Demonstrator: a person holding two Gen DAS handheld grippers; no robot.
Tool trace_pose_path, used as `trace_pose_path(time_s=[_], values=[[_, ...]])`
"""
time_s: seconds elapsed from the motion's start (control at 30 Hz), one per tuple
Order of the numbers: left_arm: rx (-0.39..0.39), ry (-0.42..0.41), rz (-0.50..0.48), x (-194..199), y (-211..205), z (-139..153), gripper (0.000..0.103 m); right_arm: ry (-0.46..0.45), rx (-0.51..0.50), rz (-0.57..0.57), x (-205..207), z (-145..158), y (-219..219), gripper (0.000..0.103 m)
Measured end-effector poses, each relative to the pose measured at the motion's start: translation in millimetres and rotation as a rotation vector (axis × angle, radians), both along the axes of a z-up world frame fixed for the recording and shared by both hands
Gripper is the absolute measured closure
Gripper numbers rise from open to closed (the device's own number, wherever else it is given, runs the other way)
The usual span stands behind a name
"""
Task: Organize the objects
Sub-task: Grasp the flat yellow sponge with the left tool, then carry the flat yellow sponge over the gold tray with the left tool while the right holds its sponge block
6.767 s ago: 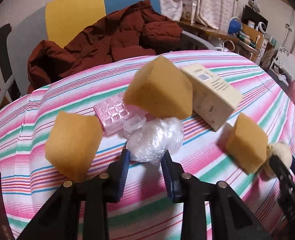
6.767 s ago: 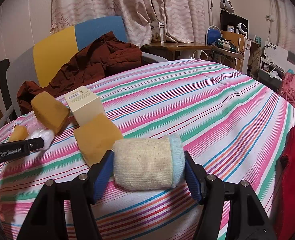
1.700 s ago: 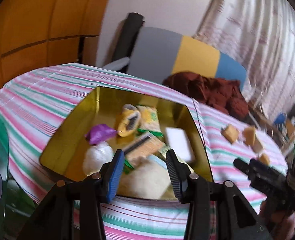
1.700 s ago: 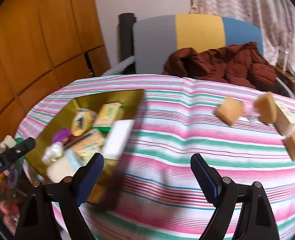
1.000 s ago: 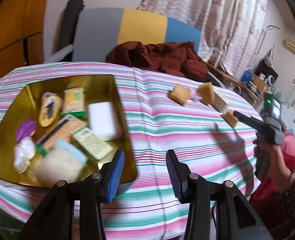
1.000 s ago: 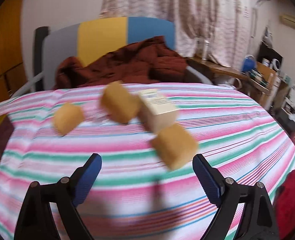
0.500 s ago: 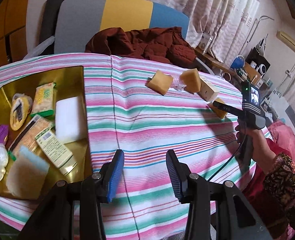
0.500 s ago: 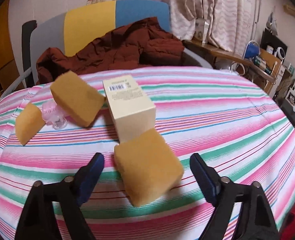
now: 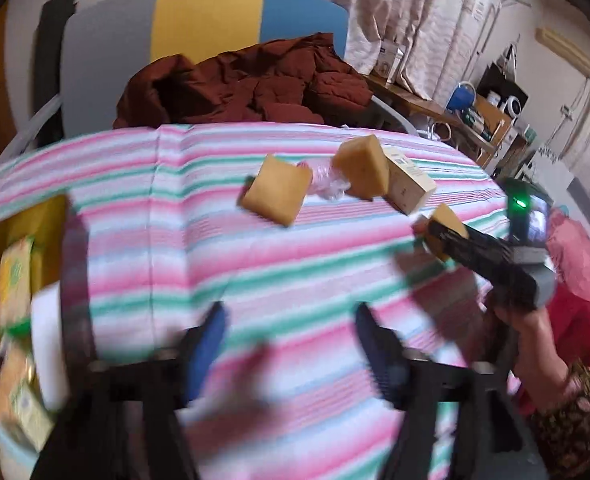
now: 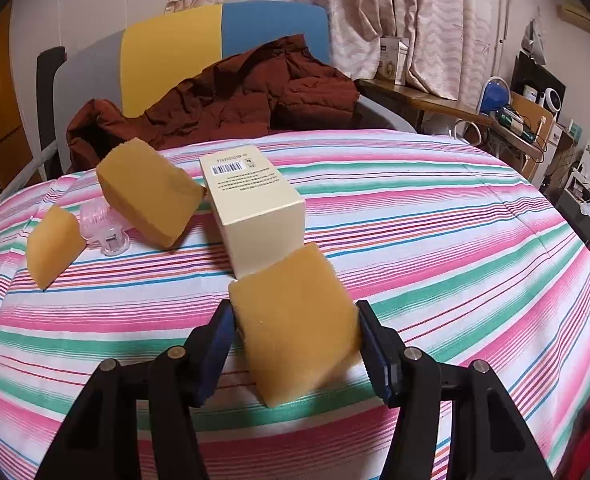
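Observation:
My right gripper has its jaws on both sides of a yellow sponge block on the striped tablecloth; both pads touch it. Behind it stands a cream box, a second sponge, a pink plastic clip and a third sponge. My left gripper is open and empty above the cloth, blurred. In the left wrist view the sponges and box lie far ahead, and the right gripper is at the nearest sponge. The gold tray is at the left edge.
A chair with a dark red jacket stands behind the table. The tray holds a white block and several packets. A desk with clutter is at the right. The table edge curves down on the right.
My right gripper moved forward and closed in around the nearest sponge. My left gripper swung right, away from the tray, and opened wider.

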State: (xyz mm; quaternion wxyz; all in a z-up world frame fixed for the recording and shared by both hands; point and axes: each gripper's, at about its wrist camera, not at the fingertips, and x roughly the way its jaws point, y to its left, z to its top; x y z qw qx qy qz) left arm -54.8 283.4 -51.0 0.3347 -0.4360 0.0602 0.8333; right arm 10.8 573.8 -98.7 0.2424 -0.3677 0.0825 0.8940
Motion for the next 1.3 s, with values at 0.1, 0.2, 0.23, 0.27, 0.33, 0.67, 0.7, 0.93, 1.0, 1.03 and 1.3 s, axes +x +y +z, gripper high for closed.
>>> trace_pose_path(time_s=[0.1,0.2,0.23,0.27,0.33,0.67,0.7,0.93,1.0,1.03,1.3], values=[[-0.029,0.006,-0.021,-25.5,25.8,-5.2,0.02,0.008,0.002,-0.004,1.4,0.4,0.4,0.043],[-0.073,0.016,-0.028,-51.2,49.1,-13.6,0.02,0.012,0.006,-0.01,2.8,0.4,-0.7,0.043],[-0.09,0.017,-0.024,-59.7,55.5,-17.4,0.02,0.012,0.008,-0.014,3.0,0.2,-1.1,0.043],[-0.104,0.011,-0.015,-68.7,61.0,-22.5,0.02,0.012,0.009,-0.016,2.8,0.2,-0.8,0.043],[-0.14,0.013,0.004,-81.1,72.0,-30.1,0.02,0.015,0.009,-0.018,3.0,0.2,-0.6,0.043],[-0.167,0.006,0.037,-104.0,106.2,-53.5,0.024,0.017,0.011,-0.023,3.1,-1.5,0.7,0.043],[-0.17,0.012,0.046,-104.1,106.8,-56.3,0.028,0.016,0.011,-0.024,3.3,-1.6,0.9,0.043],[-0.155,0.076,0.038,-99.0,96.3,-57.5,0.047,0.017,0.012,-0.027,2.1,-2.0,0.9,0.043],[-0.136,0.081,0.043,-96.0,90.8,-57.4,0.049,0.016,0.016,-0.026,2.0,-2.5,0.3,0.043],[-0.126,0.087,0.044,-93.2,88.3,-58.0,0.049,0.015,0.02,-0.027,1.9,-2.8,0.0,0.043],[-0.056,0.124,0.09,-72.8,68.5,-48.7,0.051,0.016,0.038,-0.033,1.9,-2.7,-0.9,0.043]])
